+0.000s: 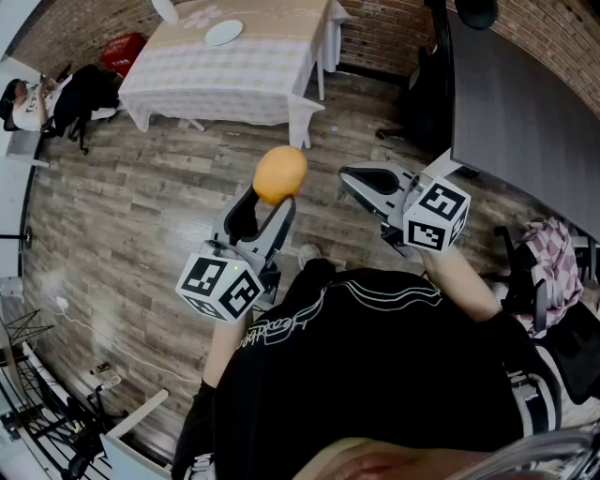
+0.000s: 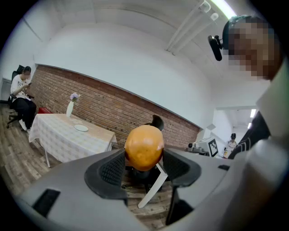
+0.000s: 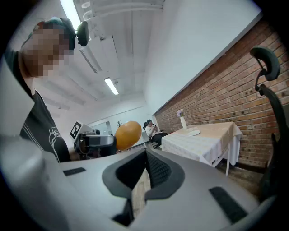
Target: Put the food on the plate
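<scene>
So, biggest thing first: there's one surface (image 1: 234, 70) with a pale checked cloth, standing across the wooden floor (image 1: 141, 206) against the brick wall. One person (image 1: 23, 98) sits off past its left end.

Two tongs, one in each hand, each with one marker cube. The left tongs (image 1: 269, 194) are held up in front of the black shirt, pointing forward toward the surface. They're pinching the one piece of food, a round orange fruit (image 1: 280, 174), pads snug on both sides of it. So the fruit's up in the air over the floor, well apart from the surface and the plate.

The right tongs (image 1: 351, 178) sit just to the right of it at about the same height, angled in toward the left. They're pressed together with nothing in them.

One white plate (image 1: 224, 33) lies bare on the surface, toward the wall-side edge. One white vase (image 1: 165, 9) stands upright near the wall-side left corner, near the plate.
</scene>
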A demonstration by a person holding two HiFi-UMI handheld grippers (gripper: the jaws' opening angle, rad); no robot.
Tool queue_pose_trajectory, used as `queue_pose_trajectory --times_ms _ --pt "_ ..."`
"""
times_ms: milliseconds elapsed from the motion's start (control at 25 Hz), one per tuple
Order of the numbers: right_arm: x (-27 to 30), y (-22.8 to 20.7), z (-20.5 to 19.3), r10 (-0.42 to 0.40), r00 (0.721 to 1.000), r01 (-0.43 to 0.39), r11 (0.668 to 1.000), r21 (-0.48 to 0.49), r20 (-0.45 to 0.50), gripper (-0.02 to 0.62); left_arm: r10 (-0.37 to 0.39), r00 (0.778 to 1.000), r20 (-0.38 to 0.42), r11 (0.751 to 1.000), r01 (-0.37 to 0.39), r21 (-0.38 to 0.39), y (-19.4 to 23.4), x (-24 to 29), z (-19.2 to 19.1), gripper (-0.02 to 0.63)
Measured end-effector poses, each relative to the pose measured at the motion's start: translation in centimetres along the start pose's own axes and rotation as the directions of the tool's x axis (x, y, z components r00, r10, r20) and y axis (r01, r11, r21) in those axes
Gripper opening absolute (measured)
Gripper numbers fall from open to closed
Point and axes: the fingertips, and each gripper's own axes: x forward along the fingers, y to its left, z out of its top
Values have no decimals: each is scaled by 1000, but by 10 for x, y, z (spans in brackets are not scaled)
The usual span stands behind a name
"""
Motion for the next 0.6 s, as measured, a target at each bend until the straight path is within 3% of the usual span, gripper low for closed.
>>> queue_pose_trajectory --times_ms 320,600 --pt "31 -13 4 -18 1000 18 999 37 -10 -4 -6 1000 -7 1000 6 -13 31 5 9 258" --pt "69 -26 29 -46 999 46 998 32 -6 -3 -7 1000 -21 999 8 32 70 14 34 258"
